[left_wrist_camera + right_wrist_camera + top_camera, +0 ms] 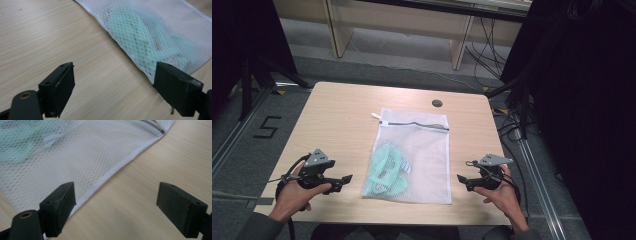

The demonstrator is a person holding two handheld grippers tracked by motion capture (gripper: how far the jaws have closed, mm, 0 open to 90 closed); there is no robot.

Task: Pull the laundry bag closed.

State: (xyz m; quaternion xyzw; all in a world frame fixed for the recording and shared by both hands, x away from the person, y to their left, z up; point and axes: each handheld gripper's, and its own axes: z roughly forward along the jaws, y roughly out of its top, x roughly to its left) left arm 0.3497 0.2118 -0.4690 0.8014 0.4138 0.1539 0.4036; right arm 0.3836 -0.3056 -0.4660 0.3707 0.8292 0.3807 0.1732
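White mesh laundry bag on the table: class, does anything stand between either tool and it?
Nothing visible does. The white mesh laundry bag with the mint-green garment inside lies on bare wooden table, between the open left tool and open right tool.

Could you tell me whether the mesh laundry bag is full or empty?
Not empty: a mint-green garment shows through the mesh laundry bag, bunched in its near-left part.

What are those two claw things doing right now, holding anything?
Left gripper: jaws open, holding nothing, beside the mesh bag.
Right gripper: jaws open, holding nothing, at the bag's other side.
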